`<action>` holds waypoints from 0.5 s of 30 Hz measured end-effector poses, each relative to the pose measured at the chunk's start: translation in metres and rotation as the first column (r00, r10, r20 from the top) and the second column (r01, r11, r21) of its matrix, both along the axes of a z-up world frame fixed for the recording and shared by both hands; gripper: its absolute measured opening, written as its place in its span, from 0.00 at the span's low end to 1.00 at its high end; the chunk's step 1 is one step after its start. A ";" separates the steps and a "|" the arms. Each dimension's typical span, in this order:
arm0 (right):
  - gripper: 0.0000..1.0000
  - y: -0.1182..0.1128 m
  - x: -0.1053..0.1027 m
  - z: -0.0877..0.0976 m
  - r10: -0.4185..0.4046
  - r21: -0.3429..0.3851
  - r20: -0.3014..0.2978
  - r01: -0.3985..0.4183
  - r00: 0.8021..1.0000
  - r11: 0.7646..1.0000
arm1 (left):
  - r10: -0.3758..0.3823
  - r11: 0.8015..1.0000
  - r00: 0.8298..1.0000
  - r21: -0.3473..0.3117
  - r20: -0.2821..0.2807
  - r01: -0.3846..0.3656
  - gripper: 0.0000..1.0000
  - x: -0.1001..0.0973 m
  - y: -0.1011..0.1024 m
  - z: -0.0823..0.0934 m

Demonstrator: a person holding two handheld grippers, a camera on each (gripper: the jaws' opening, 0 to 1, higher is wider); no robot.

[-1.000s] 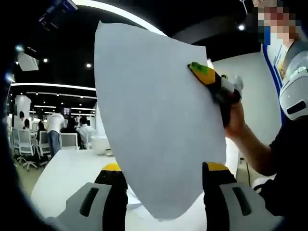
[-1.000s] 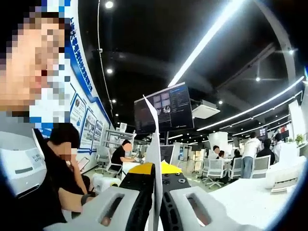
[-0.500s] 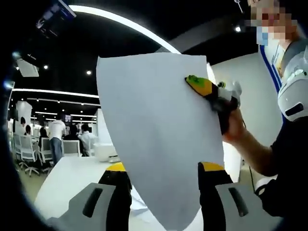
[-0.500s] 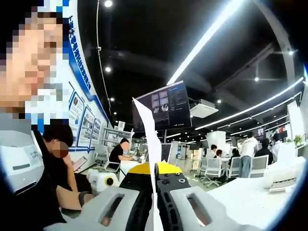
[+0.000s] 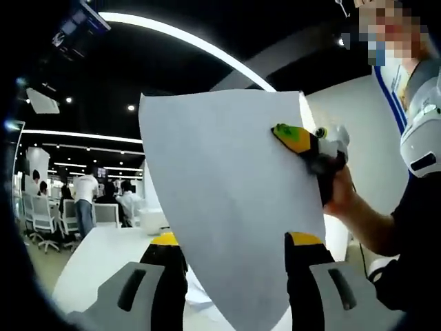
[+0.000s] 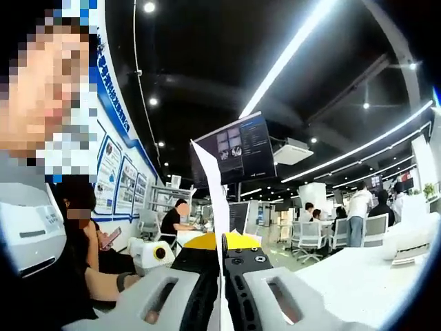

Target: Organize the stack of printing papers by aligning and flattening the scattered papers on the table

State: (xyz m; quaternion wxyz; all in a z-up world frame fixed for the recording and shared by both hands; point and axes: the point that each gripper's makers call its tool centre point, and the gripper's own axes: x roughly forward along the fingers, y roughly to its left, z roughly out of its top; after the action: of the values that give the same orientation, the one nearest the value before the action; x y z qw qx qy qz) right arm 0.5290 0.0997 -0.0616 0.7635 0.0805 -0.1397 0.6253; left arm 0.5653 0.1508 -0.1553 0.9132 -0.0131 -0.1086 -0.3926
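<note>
Since a moment ago the sheet of paper has tipped slightly, its top edge now flatter. It hangs upright above the white tabletop, pinched by the right hand-held gripper; the left hand-held gripper stands spread around its lower edge.

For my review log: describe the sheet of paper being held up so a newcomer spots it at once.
In the left gripper view, look above the white table: a plain white sheet stands upright in mid-air. The right gripper pinches its right edge with yellow-green tipped jaws. Unlike the papers lying on the table, it is lifted.
</note>
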 end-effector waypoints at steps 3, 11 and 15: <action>0.00 0.000 -0.003 -0.006 0.025 0.014 -0.006 -0.024 1.000 1.000 | -0.002 1.000 1.000 -0.030 0.002 0.002 0.59 -0.001 0.003 0.005; 0.00 -0.006 -0.003 -0.014 0.076 0.072 -0.037 -0.073 0.996 0.995 | -0.001 1.000 1.000 -0.028 0.020 0.001 0.57 -0.003 0.002 0.007; 0.00 -0.010 0.003 -0.019 0.080 0.081 -0.057 -0.075 0.995 0.994 | 0.024 0.999 0.999 0.022 0.036 -0.025 0.47 -0.001 0.004 0.003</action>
State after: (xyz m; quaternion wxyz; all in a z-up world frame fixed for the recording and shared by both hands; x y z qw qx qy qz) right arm 0.5317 0.0901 -0.0802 0.7387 0.1345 -0.1381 0.6459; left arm 0.5647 0.1547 -0.1526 0.9159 0.0054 -0.1206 -0.3828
